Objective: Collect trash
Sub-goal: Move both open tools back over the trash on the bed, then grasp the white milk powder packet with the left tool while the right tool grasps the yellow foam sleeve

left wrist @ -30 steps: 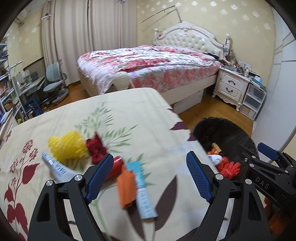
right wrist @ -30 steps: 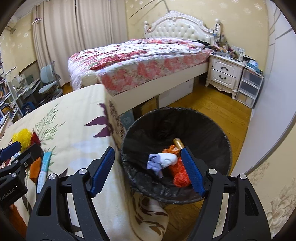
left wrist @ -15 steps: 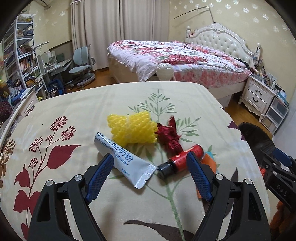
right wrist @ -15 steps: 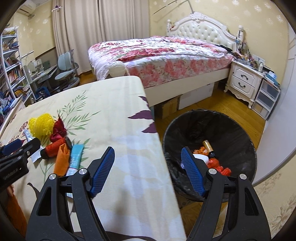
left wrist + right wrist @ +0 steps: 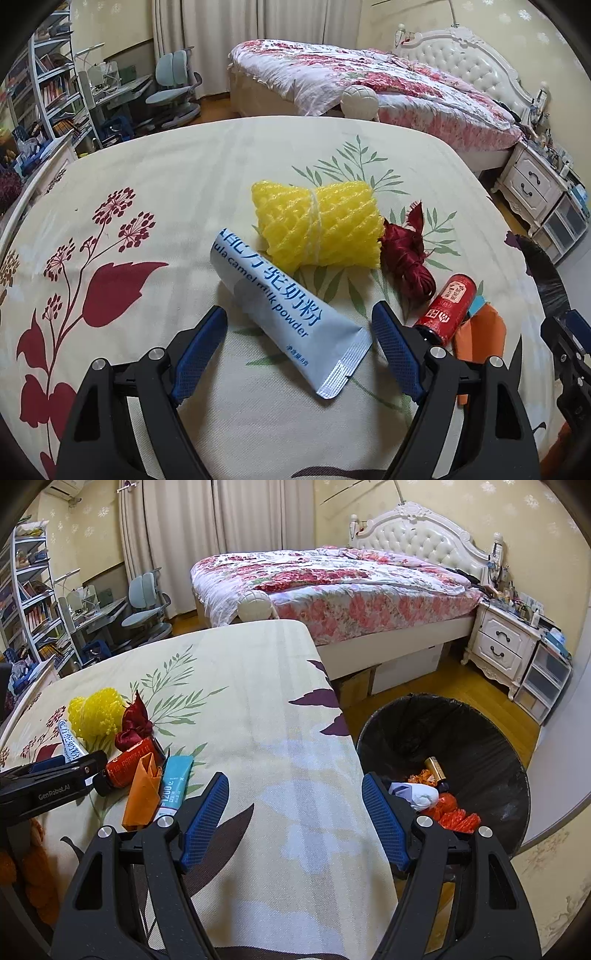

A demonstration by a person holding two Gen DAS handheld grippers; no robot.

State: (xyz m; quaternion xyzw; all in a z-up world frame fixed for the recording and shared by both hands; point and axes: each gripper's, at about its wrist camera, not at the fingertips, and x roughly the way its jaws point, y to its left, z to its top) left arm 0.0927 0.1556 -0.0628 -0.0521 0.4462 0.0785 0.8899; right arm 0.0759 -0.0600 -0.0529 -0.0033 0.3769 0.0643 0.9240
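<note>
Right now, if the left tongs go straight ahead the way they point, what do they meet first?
Most likely the camel milk powder sachet: it lies between the open left tongs, crimped end nearest. The yellow foam net sits just beyond it. Depth is hard to judge.

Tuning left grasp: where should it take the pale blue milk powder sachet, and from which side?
Grip the flat pale blue milk powder sachet across its narrow width at mid-body, coming from the near side with the open left hand-held gripper already straddling its crimped end. It lies flat and diagonal on the floral cloth, its far end close by the yellow foam net, so stay near.
</note>
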